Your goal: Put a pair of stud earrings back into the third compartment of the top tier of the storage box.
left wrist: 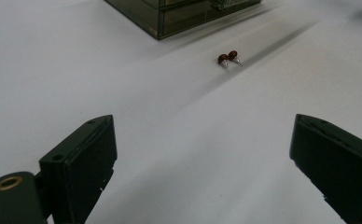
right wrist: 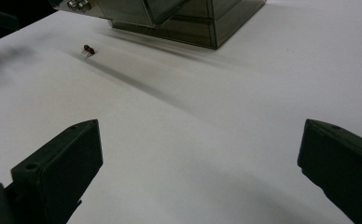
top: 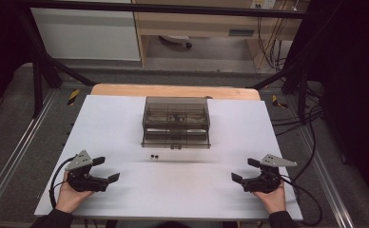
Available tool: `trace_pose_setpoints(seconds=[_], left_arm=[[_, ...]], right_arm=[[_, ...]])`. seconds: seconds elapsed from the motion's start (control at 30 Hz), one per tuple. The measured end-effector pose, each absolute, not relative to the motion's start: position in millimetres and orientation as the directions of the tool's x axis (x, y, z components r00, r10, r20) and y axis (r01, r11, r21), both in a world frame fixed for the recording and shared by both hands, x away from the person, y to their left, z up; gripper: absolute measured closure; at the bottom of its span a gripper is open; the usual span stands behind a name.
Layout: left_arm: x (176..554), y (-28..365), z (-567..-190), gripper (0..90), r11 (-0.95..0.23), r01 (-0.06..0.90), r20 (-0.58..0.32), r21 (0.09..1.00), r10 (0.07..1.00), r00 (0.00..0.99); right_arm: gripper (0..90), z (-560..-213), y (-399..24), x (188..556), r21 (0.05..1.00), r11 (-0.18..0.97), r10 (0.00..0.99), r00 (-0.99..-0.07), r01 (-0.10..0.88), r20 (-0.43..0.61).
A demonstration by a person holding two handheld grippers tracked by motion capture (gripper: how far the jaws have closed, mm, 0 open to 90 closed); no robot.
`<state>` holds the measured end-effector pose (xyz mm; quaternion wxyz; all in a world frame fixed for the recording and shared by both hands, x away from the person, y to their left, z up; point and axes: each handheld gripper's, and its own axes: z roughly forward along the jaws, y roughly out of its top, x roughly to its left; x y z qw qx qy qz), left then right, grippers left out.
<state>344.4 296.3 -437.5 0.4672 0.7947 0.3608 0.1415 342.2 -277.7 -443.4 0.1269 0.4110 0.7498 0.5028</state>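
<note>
A white sheet (top: 125,123) covers a wooden table (top: 173,90) that stands on grey floor (top: 11,123) inside a black frame (top: 44,61); cables (top: 268,42) hang at the far right. A smoky transparent drawer box (top: 176,122) sits at the centre of the sheet. Two small brown ear studs (top: 153,156) lie together just in front of it, well apart from both tools. The left gripper (top: 107,170) and right gripper (top: 244,170) rest near the sheet's front corners, jaws wide and empty.
</note>
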Motion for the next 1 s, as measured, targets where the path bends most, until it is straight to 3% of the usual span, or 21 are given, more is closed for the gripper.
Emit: trace_pose_setpoints(seconds=[1.0], left_arm=[[346,276,-434,7.4,-0.334,0.441,-0.100,0.833,0.693,0.714]], right_arm=[[0.6,-443,-278,342,0.855,0.173,0.744,-0.634,0.489,0.212]])
